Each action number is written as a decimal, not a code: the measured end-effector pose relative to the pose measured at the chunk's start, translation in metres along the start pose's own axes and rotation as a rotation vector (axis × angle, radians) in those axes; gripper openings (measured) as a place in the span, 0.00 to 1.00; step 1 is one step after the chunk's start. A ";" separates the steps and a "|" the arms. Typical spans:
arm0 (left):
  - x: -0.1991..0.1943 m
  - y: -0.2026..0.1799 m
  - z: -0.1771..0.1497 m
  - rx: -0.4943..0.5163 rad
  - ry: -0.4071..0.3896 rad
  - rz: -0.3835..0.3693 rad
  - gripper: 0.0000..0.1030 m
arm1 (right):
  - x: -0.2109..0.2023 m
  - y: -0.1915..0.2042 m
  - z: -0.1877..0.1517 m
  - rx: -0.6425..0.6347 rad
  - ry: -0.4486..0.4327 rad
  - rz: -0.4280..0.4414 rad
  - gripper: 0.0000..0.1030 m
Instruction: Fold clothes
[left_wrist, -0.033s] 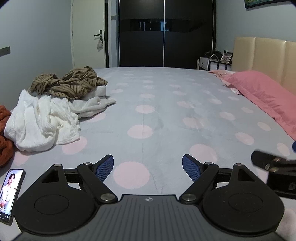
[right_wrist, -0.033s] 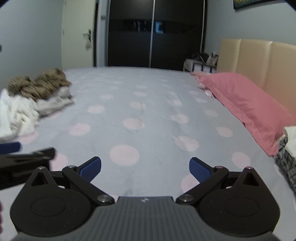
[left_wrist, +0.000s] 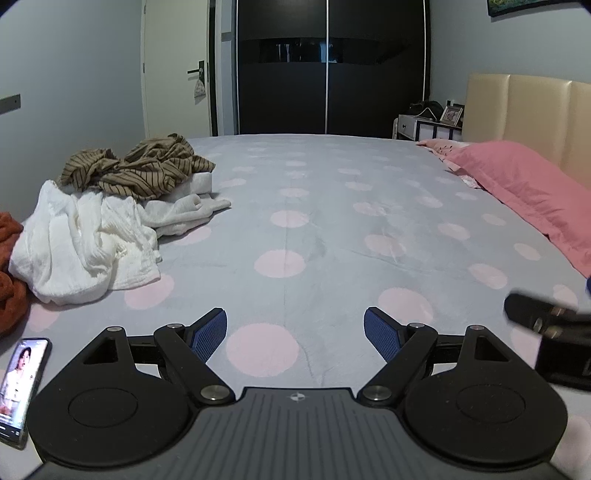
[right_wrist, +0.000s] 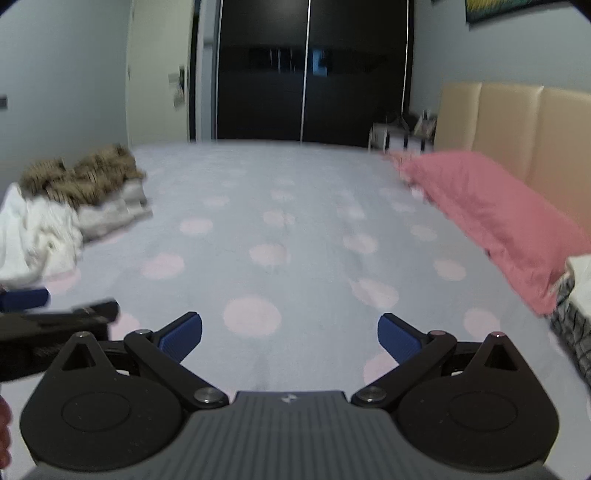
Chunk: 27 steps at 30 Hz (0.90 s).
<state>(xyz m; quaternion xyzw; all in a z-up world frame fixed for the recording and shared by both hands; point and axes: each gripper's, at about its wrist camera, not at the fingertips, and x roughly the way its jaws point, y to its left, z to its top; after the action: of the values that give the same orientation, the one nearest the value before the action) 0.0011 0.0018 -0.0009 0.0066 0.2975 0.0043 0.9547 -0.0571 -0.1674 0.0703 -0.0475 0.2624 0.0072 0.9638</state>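
- A bed (left_wrist: 332, 206) covered in a grey sheet with pale pink dots fills both views.
- The left gripper (left_wrist: 295, 332) hangs over the near part of the sheet, its blue-padded fingers spread wide with only bare sheet between them.
- The right gripper (right_wrist: 290, 334) hangs beside it, likewise spread wide and holding nothing; this view is blurred.
- The clothes lie in a heap at the left side of the bed, well apart from both grippers — a crumpled white garment (left_wrist: 85, 243) nearest, and a brown striped garment (left_wrist: 140, 170) on top of the far end of the pile.
- A rust-orange cloth (left_wrist: 9, 266) shows at the left edge, touching the white garment.
- A phone (left_wrist: 22, 387) with a lit screen lies on the bed at the near left corner.
- A pink pillow (left_wrist: 524, 192) rests along the right side against a cream padded headboard (left_wrist: 528, 114).
- At the right edge of the right view sits a black-and-white checked cloth (right_wrist: 572, 325), just beside the pillow.
- Behind the bed stands a dark wardrobe (left_wrist: 328, 66) with sliding doors.
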 end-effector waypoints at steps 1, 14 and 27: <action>0.001 0.002 0.000 0.005 0.001 0.005 0.79 | 0.000 0.000 0.000 0.003 -0.017 -0.010 0.99; -0.015 -0.002 0.011 0.031 0.008 0.014 0.79 | 0.056 0.057 0.036 0.013 -0.023 -0.064 0.99; -0.017 -0.004 0.011 0.018 0.022 0.012 0.79 | -0.013 0.001 0.013 0.053 -0.156 0.040 0.99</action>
<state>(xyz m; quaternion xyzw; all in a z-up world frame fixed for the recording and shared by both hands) -0.0066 -0.0029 0.0175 0.0171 0.3080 0.0076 0.9512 -0.0615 -0.1646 0.0881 -0.0161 0.1873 0.0232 0.9819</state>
